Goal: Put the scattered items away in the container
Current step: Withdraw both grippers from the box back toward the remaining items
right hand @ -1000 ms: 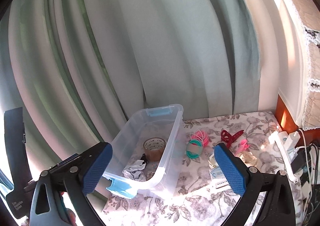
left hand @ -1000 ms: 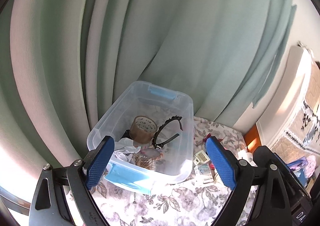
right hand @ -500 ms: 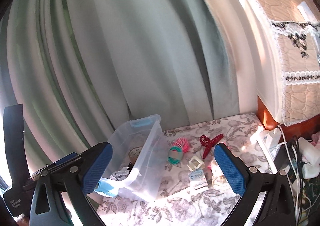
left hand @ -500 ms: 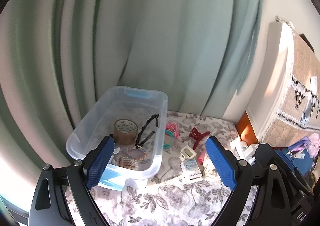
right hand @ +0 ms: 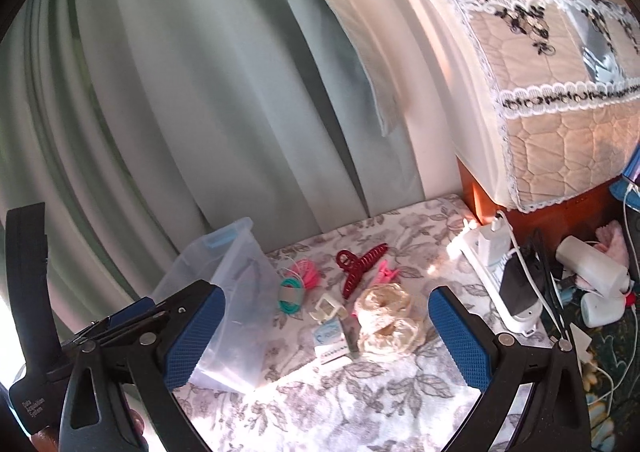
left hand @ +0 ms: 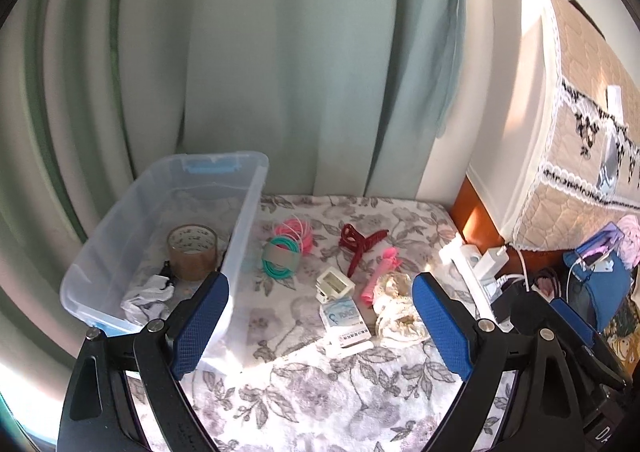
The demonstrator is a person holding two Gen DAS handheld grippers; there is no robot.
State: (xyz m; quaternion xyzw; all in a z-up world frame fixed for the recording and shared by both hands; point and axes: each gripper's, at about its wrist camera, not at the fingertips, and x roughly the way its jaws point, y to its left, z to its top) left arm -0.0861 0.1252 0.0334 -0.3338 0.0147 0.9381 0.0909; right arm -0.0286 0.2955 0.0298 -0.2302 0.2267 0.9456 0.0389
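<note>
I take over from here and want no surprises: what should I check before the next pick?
1. Left gripper open and empty: ok.
2. Right gripper open and empty: ok.
3. Clear bin has room beside the tape roll: ok.
4. Red hair claw lies free on the floral cloth, nothing on it: ok.
5. All items binned: not ok; teal bands and the small box are out.

Floral-cloth table carries clear bin, red hair claw, power strip
</note>
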